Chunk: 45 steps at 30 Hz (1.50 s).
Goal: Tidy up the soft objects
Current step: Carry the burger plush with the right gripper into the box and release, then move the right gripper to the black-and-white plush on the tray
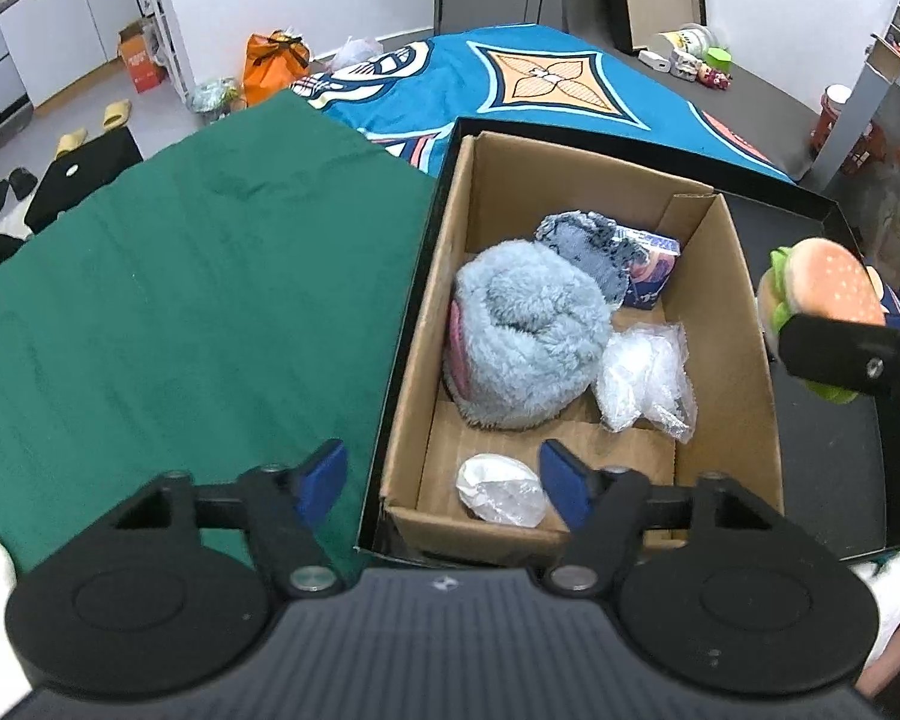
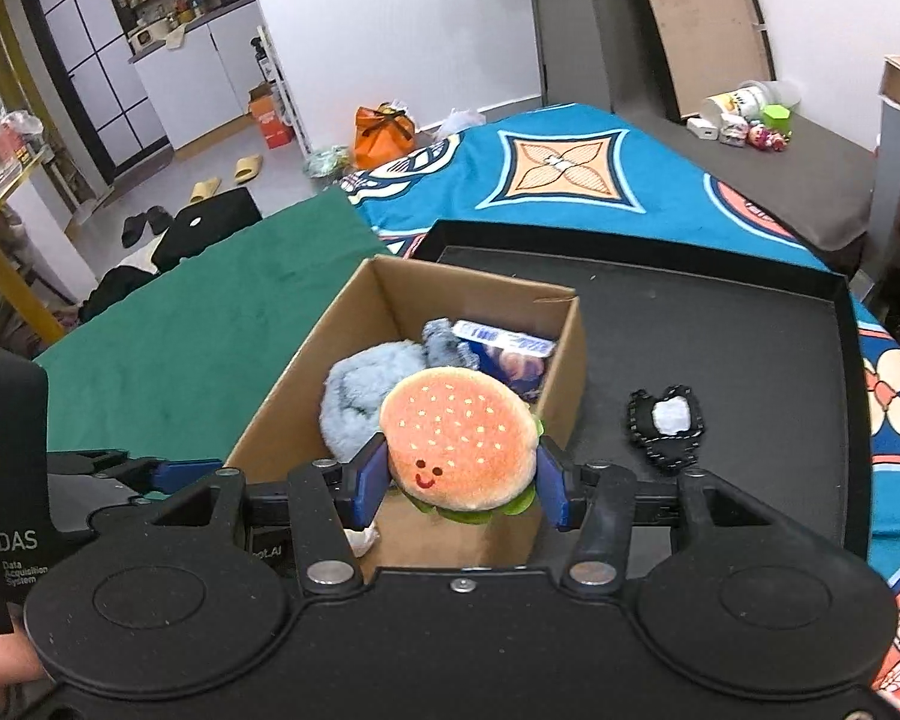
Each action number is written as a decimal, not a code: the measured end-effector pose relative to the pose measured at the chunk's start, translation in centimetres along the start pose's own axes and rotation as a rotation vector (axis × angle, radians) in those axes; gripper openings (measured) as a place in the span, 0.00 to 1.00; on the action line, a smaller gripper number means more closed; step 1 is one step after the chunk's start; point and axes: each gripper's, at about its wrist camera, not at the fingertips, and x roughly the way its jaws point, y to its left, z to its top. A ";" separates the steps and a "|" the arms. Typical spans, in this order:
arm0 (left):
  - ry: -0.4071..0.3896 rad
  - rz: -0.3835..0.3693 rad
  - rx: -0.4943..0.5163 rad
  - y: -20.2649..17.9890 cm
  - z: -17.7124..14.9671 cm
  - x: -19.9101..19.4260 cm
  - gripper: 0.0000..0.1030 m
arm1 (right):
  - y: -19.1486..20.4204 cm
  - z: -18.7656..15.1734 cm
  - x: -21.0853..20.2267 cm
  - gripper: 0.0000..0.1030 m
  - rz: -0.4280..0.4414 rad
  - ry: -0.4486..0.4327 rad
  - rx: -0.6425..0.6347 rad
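Right gripper (image 2: 459,483) clamped on burger plush (image 2: 459,450), held above near right rim of cardboard box (image 1: 744,324). Left gripper (image 1: 444,480) spread wide, nothing held, over near left rim. Box right half mostly bare; black pouch (image 2: 666,426), possibly felt, on black tray (image 2: 750,330) right.

The right gripper (image 2: 459,483) clamps a burger toy (image 2: 459,450); the cardboard box (image 2: 282,414) lies toward 11 o'clock.
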 end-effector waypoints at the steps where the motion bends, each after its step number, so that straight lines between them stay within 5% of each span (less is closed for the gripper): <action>1: 0.002 -0.003 -0.003 0.1 0.0 0.0 0.58 | 0.3 -0.1 0.1 0.48 0.002 0.003 0.000; 9: 0.018 -0.002 -0.033 0.9 -0.1 0.5 0.28 | 2.2 -0.5 1.0 0.53 0.032 0.052 -0.018; 31: 0.012 0.024 -0.063 1.4 0.0 0.3 0.13 | -1.0 0.3 -0.1 0.63 0.007 0.050 -0.021; 41: 0.030 0.035 -0.060 1.1 0.6 0.1 0.23 | -4.8 1.8 0.4 0.64 -0.013 0.041 -0.041; 45: 0.011 0.063 -0.047 0.5 1.0 -0.2 0.55 | -6.7 2.2 1.0 0.64 -0.017 0.037 -0.031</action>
